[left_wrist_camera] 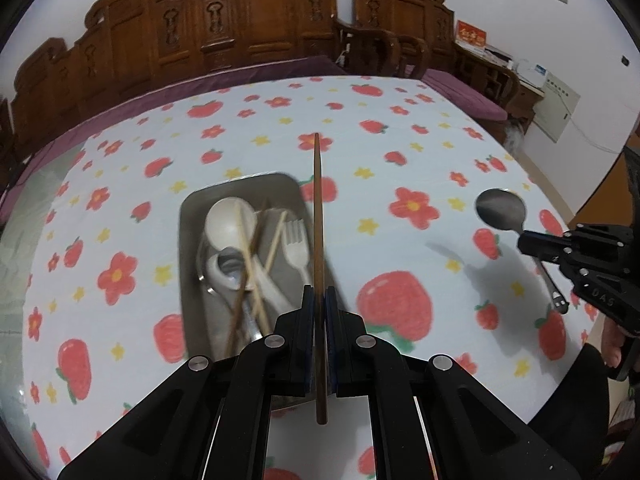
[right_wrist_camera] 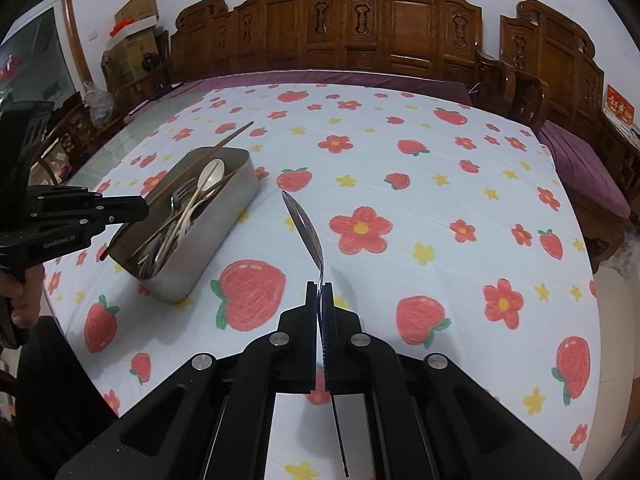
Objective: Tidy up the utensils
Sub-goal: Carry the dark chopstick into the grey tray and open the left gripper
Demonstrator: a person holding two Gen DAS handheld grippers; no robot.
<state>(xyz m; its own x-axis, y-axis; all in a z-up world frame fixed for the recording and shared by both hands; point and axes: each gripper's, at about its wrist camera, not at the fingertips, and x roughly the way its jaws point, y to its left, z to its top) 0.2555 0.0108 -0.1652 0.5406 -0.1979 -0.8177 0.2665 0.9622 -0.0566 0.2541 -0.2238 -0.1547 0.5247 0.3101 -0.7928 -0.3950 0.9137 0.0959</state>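
My left gripper (left_wrist_camera: pixel 319 292) is shut on a brown wooden chopstick (left_wrist_camera: pixel 317 200), which points away from me above the right side of a metal tray (left_wrist_camera: pixel 188 248). Inside the tray lie a white spoon (left_wrist_camera: pixel 230 220), a white fork (left_wrist_camera: pixel 296 244), pale chopsticks and metal cutlery. To the right, my right gripper (left_wrist_camera: pixel 536 246) holds a metal spoon (left_wrist_camera: pixel 500 208) above the cloth. In the right wrist view, the right gripper (right_wrist_camera: pixel 320 286) is shut on the metal spoon (right_wrist_camera: pixel 306 228) by its handle, bowl forward. The tray (right_wrist_camera: pixel 216 248) sits to the left there, with the left gripper (right_wrist_camera: pixel 136 208) and its chopstick (right_wrist_camera: pixel 236 134) over it.
The table wears a white cloth with strawberries and flowers (right_wrist_camera: pixel 360 228). A carved wooden bench (right_wrist_camera: pixel 400 28) with a purple cushion (right_wrist_camera: pixel 340 78) runs along its far edge. A person's hand (right_wrist_camera: pixel 20 292) grips the left tool's handle. Cardboard boxes (right_wrist_camera: pixel 136 8) are stacked at the back left.
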